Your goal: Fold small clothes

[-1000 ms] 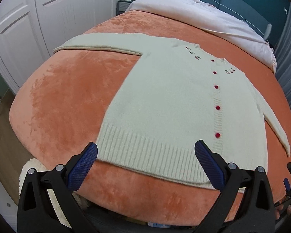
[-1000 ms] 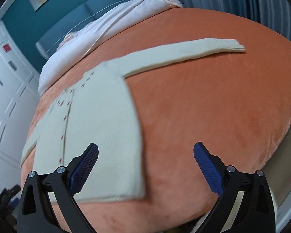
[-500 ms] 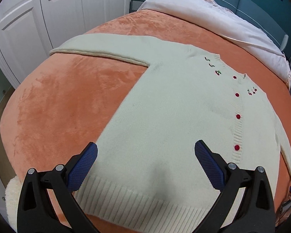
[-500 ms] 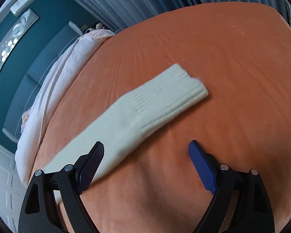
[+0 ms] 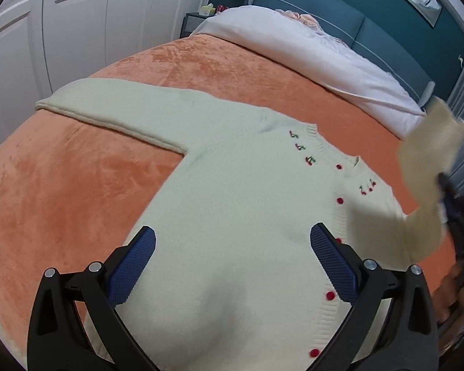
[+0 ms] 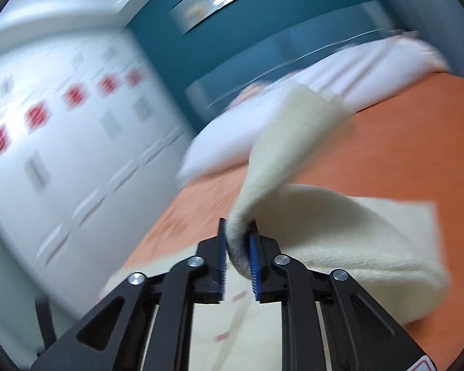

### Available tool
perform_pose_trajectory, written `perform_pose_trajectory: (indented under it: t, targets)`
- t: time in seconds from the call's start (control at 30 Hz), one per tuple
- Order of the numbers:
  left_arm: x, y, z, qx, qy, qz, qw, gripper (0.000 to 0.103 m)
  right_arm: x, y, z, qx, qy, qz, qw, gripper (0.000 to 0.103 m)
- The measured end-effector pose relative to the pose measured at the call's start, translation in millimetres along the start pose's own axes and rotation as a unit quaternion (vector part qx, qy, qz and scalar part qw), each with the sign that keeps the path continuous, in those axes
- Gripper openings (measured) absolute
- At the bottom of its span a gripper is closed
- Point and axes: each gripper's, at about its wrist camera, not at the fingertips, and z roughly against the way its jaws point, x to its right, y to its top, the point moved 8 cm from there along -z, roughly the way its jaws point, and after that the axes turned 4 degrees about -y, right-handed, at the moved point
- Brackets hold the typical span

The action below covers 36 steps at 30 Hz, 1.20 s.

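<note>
A cream knit cardigan [image 5: 232, 204] with red buttons and small cherry embroidery lies flat, front up, on the orange blanket [image 5: 62, 185]. Its left sleeve [image 5: 117, 111] stretches out flat to the left. My left gripper [image 5: 232, 256] is open and empty, hovering over the cardigan's body. My right gripper [image 6: 236, 247] is shut on the right sleeve [image 6: 294, 191] and holds it lifted off the bed; the view is motion-blurred. That raised sleeve [image 5: 430, 160] and the right gripper also show at the right edge of the left wrist view.
White pillows and bedding [image 5: 309, 46] lie at the head of the bed against a blue headboard [image 5: 371, 27]. White wardrobe doors [image 5: 62, 24] stand along the left side. A small nightstand [image 5: 195, 21] sits beside the bed.
My right gripper closed on the right sleeve's cuff and lifted it up and inward. My left gripper moved forward over the cardigan's body, still open.
</note>
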Motion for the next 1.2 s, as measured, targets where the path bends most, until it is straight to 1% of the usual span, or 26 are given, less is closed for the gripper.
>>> perform_pose_trajectory:
  t: [0.07,0.13,0.23,0.27,0.33,0.37,0.4,0.47,0.5,0.53,0.57,0.6,0.63,0.67,0.7,0.73,0.8,0.83,0.87,0.9,0.97,1.0,1.03,1.07,1.13,1.2]
  targets:
    - [9,9,-11,-0.004,-0.029,0.003,0.9996,0.098,-19,-42,-36,-0.052,-0.011,0.021,0.998,0.027]
    - [15,14,-30,-0.021,-0.039,0.002,0.999,0.098,-10,-77,-47,-0.085,-0.034,0.003,0.996,0.027]
    - [20,19,-68,-0.049,-0.061,0.009,0.9969,0.098,31,-94,-17,-0.078,-0.071,-0.057,0.993,0.03]
    - [19,20,-79,-0.058,-0.068,0.019,0.9958,0.098,52,-95,-3,-0.071,-0.092,-0.084,0.99,0.036]
    - [14,19,-106,-0.082,-0.08,0.063,0.9914,0.098,84,-102,20,-0.054,-0.12,-0.137,0.982,0.047]
    - [12,17,-119,-0.095,-0.086,0.09,0.9877,0.098,107,-100,28,-0.045,-0.133,-0.171,0.975,0.049]
    - [8,14,-127,-0.104,-0.084,0.111,0.9848,0.098,119,-102,35,-0.041,-0.143,-0.196,0.969,0.049]
    - [7,16,-136,-0.092,-0.077,0.14,0.9828,0.097,148,-97,38,-0.03,-0.157,-0.237,0.958,0.049]
    - [9,18,-137,-0.086,-0.075,0.14,0.9835,0.089,158,-96,36,-0.026,-0.16,-0.255,0.953,0.049]
    - [17,23,-138,-0.084,-0.089,0.133,0.9836,0.062,170,-96,37,-0.024,-0.16,-0.27,0.949,0.049]
    - [28,26,-141,-0.095,-0.109,0.122,0.9819,0.047,176,-94,30,-0.02,-0.154,-0.286,0.945,0.049]
    - [36,27,-144,-0.105,-0.125,0.117,0.9798,0.02,178,-92,23,-0.017,-0.153,-0.295,0.943,0.049]
    - [44,32,-146,-0.107,-0.133,0.108,0.9792,0.011,174,-90,17,-0.016,-0.157,-0.299,0.941,0.044]
    - [52,40,-144,-0.098,-0.136,0.095,0.9812,0.011,173,-88,9,-0.018,-0.161,-0.298,0.941,0.016]
    - [62,51,-138,-0.081,-0.141,0.078,0.9836,0.011,172,-81,2,-0.017,-0.164,-0.291,0.942,0.01]
    - [72,66,-128,-0.055,-0.154,0.058,0.9848,0.01,168,-74,5,0.002,-0.164,-0.285,0.944,0.01]
    - [87,90,-109,-0.013,-0.18,0.029,0.9832,0.01,154,-50,27,0.064,-0.159,-0.263,0.949,0.009]
    - [92,95,-103,-0.003,-0.188,0.019,0.982,0.011,152,-45,39,0.083,-0.159,-0.258,0.949,0.009]
    - [94,92,-105,-0.005,-0.187,0.01,0.9823,0.011,154,-45,45,0.092,-0.163,-0.259,0.948,0.009]
    - [90,84,-115,-0.019,-0.172,0.0,0.9849,0.011,161,-55,41,0.08,-0.177,-0.261,0.946,0.008]
    - [74,48,-156,-0.077,-0.128,-0.004,0.9888,0.011,182,-90,18,0.011,-0.224,-0.263,0.938,0.008]
    - [61,29,-175,-0.107,-0.1,0.009,0.9891,0.011,187,-104,9,-0.005,-0.224,-0.272,0.936,0.007]
    - [53,18,-182,-0.108,-0.109,0.023,0.9879,0.011,186,-102,13,0.007,-0.221,-0.272,0.937,0.007]
    - [49,16,-178,-0.09,-0.124,0.032,0.9876,0.012,181,-96,16,0.006,-0.223,-0.268,0.937,0.008]
    - [47,15,-173,-0.087,-0.135,0.047,0.986,0.012,169,-86,23,0.008,-0.225,-0.255,0.94,0.009]
    - [45,14,-173,-0.087,-0.139,0.054,0.985,0.012,153,-82,37,0.018,-0.248,-0.226,0.942,0.009]
